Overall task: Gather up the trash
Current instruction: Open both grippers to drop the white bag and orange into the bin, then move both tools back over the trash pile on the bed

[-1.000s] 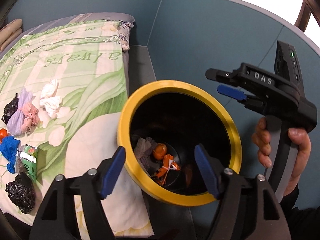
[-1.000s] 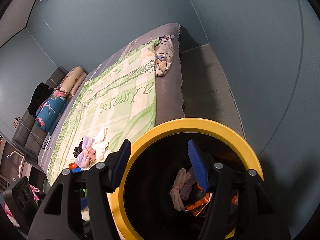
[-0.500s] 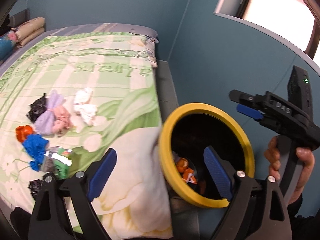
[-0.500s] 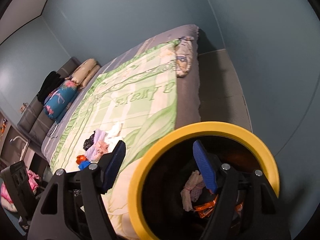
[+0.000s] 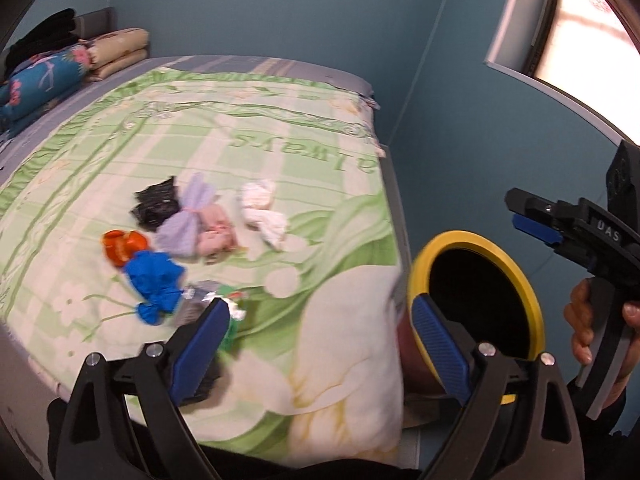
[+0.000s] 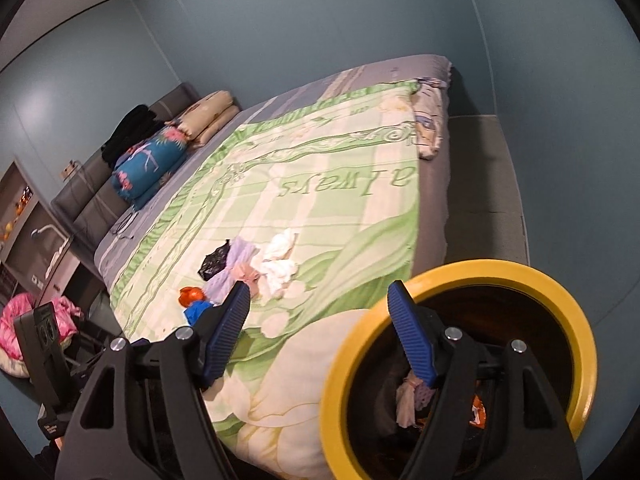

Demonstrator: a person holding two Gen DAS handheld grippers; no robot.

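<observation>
On the bed's green floral blanket (image 5: 280, 128), near its front edge, the trash sits in one loose cluster: black bag (image 5: 157, 205), lilac wad (image 5: 188, 222), pink wad (image 5: 216, 234), white tissue wad (image 5: 262, 210), orange piece (image 5: 125, 245), blue wad (image 5: 155, 280), plus a green-and-silver wrapper (image 5: 224, 298) just behind the left finger tip. Lilac and pink touch; white lies slightly apart toward the bin side.

Yellow-rimmed bin (image 5: 424, 264) stands off the blanket's front right corner, against the bed edge. Right wrist view looks into it: pale cloth wad (image 6: 408, 400) and an orange wrapper (image 6: 478, 414) at the bottom.

Left gripper (image 5: 320, 344): fingers spread wide, nothing between them, over the blanket's front edge; right-hand finger overlaps the bin rim in view.

Right gripper (image 6: 318, 332): fingers also wide apart, empty, straddling the blanket corner and the bin rim.

Pillows (image 6: 176, 144) stacked at the bed's far end.
</observation>
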